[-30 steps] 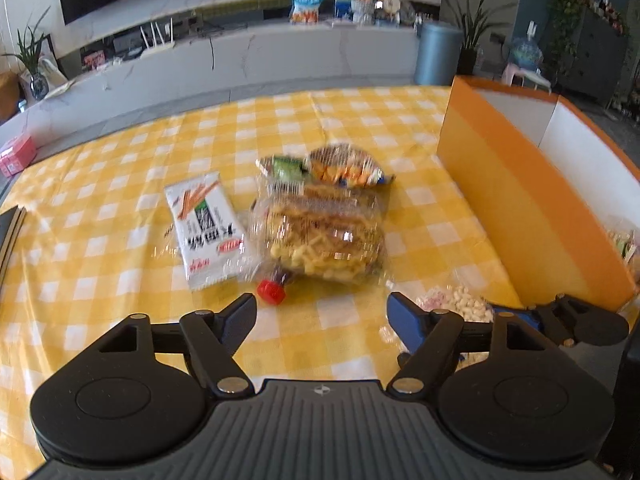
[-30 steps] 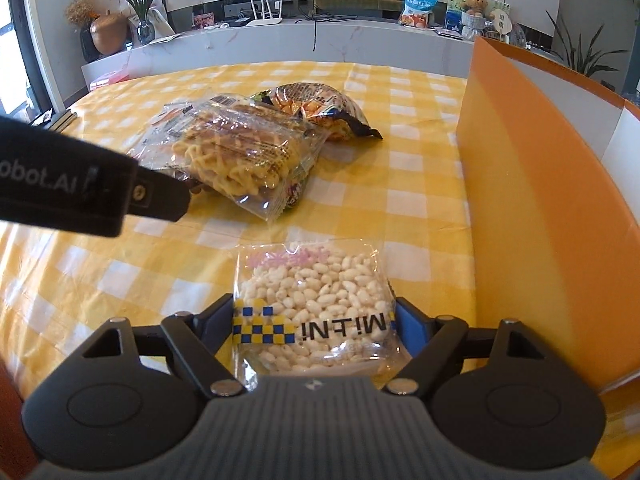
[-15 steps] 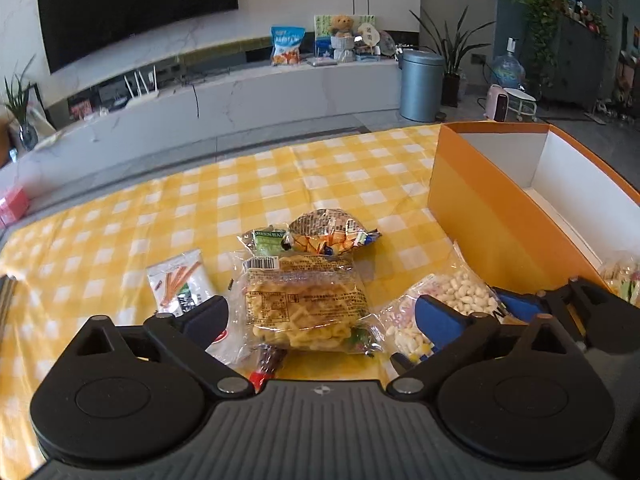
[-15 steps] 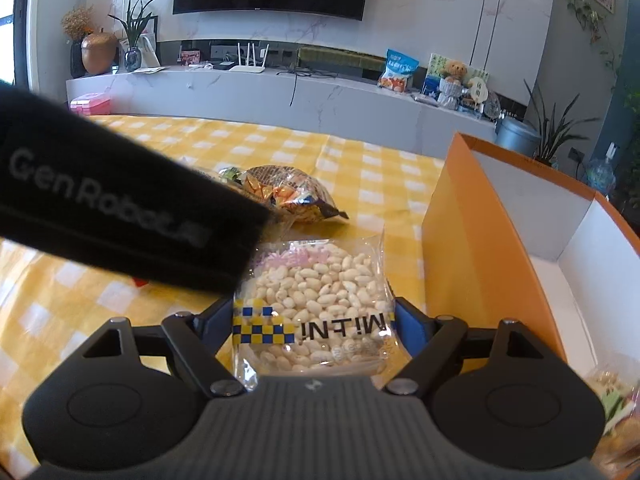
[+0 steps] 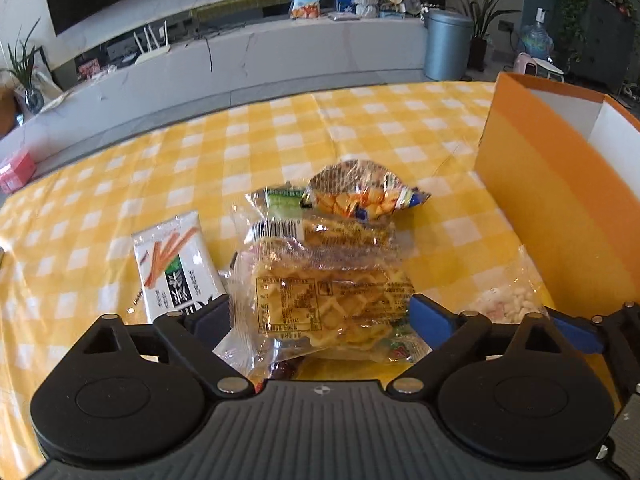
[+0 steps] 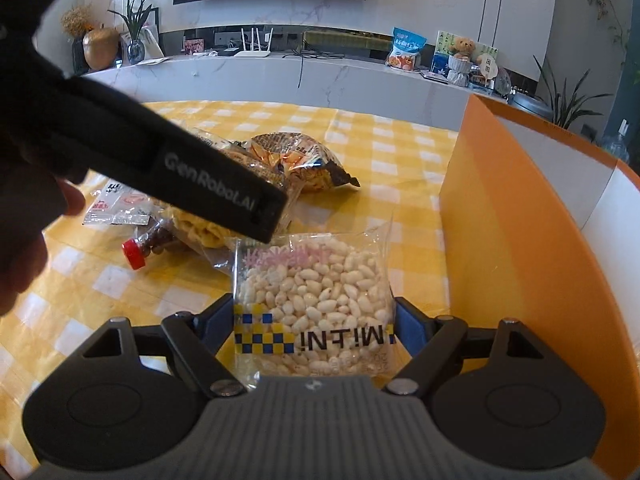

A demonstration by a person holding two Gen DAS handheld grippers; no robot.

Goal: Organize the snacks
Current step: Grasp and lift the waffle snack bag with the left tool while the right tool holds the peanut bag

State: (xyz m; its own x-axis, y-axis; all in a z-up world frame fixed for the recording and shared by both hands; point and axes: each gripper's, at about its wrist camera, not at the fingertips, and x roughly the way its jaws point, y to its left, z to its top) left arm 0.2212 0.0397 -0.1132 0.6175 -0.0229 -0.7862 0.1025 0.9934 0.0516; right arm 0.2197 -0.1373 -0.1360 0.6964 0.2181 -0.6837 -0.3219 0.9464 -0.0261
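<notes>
My left gripper (image 5: 320, 312) stands open at full width, one finger on each side of a clear bag of waffle biscuits (image 5: 328, 292) lying on the yellow checked cloth. I cannot see either pad pressing the bag. My right gripper (image 6: 314, 320) is shut on a clear bag of puffed rice (image 6: 312, 280) and holds it above the cloth beside the orange box (image 6: 520, 240). That bag (image 5: 508, 300) also shows at the right of the left wrist view. The left gripper's black body (image 6: 180, 168) crosses the right wrist view.
A white stick-snack packet (image 5: 176, 264) lies left of the waffles. An orange crisp bag (image 5: 360, 196) and a green packet (image 5: 284, 200) lie behind them. A small red-capped bottle (image 6: 136, 250) sticks out from under the pile. The orange box's wall (image 5: 552, 208) rises at the right.
My left gripper has come forward and down over the snack pile and its jaws have widened around the waffle bag. My right gripper kept the puffed rice bag and tilted up a little.
</notes>
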